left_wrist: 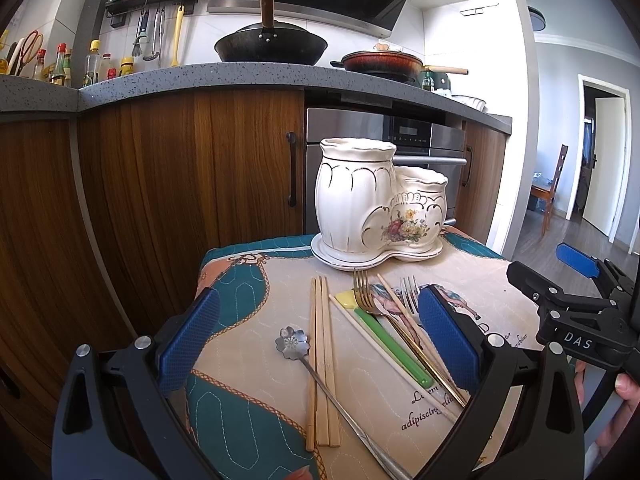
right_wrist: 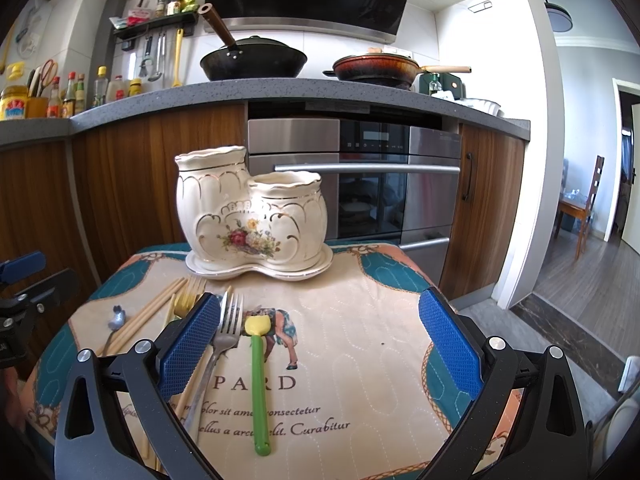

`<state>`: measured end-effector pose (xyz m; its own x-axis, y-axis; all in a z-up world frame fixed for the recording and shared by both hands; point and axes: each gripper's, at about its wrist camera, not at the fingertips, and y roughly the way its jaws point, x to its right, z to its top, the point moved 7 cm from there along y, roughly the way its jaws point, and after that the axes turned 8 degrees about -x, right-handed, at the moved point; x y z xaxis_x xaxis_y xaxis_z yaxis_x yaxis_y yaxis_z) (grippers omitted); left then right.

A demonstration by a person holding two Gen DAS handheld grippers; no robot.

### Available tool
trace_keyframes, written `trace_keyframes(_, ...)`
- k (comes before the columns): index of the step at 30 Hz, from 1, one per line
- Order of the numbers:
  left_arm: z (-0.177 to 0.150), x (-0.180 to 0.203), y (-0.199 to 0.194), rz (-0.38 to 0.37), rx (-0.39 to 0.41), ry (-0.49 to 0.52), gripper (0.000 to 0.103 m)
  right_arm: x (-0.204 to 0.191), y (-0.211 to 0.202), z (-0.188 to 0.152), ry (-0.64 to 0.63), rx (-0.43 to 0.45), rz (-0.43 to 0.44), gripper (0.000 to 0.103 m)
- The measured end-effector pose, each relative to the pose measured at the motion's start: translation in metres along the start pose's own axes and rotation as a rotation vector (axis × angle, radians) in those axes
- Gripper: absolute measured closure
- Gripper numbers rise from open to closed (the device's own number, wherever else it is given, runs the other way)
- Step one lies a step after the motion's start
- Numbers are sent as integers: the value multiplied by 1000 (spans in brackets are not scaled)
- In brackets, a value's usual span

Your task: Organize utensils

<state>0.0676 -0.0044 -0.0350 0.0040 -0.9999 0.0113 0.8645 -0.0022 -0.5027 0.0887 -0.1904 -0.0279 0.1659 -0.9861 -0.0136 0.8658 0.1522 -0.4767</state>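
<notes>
We hold both grippers above a small table covered by a quilted beige and teal cloth (right_wrist: pixel 360 320) printed with dark lettering.

Left side. The left gripper (left_wrist: pixel 320 336) hovers over the near left part of the cloth with its blue-padded fingers (left_wrist: pixel 188 344) spread wide; it is released and grasps nothing. Between its fingers, from left to right, lie:
- a silver spoon with a flower-shaped bowl (left_wrist: pixel 293 341), handle running toward the near edge;
- a pair of light wooden chopsticks (left_wrist: pixel 322 360), side by side, touching the spoon handle where they cross it;
- a single pale chopstick (left_wrist: pixel 384 352), lying diagonally;
- a green-handled silicone spatula with a yellow head (left_wrist: pixel 394 350), just beside that chopstick;
- a gold-coloured metal fork (left_wrist: pixel 366 294), tines toward the far edge;
- a silver metal fork (left_wrist: pixel 409 288), partly hidden behind the right finger.

Far edge, centre. A cream ceramic two-compartment utensil holder with gold trim and a painted flower bouquet (right_wrist: pixel 250 208) stands upright on its matching cream saucer (right_wrist: pixel 260 270). The taller compartment is on the left. We cannot see inside either compartment.

Right side. The right gripper (right_wrist: pixel 320 340) hovers over the middle of the cloth, fingers (right_wrist: pixel 450 340) spread wide, released, holding nothing. In its view the silver fork and the spatula lie on the cloth between the fingers, toward the left one; the right part of the cloth carries no utensil we can identify.

Behind the table stand wooden cabinets (right_wrist: pixel 160 168) and a stainless steel oven (right_wrist: pixel 360 184).
</notes>
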Motion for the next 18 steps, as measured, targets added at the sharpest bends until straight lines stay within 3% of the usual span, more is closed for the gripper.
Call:
trace_keyframes(10,-5,-2,8,-55,-72,-16,6,1,-5,-1,17,18,-7,4)
trace_keyframes(13,-7,-6,11,-27,-87,-15,6,3,-5,0,28,4,37,4)
trace_keyframes(18,-7,-16,20,32,-150,-5,6,7,-6,1,29,0,36,4)
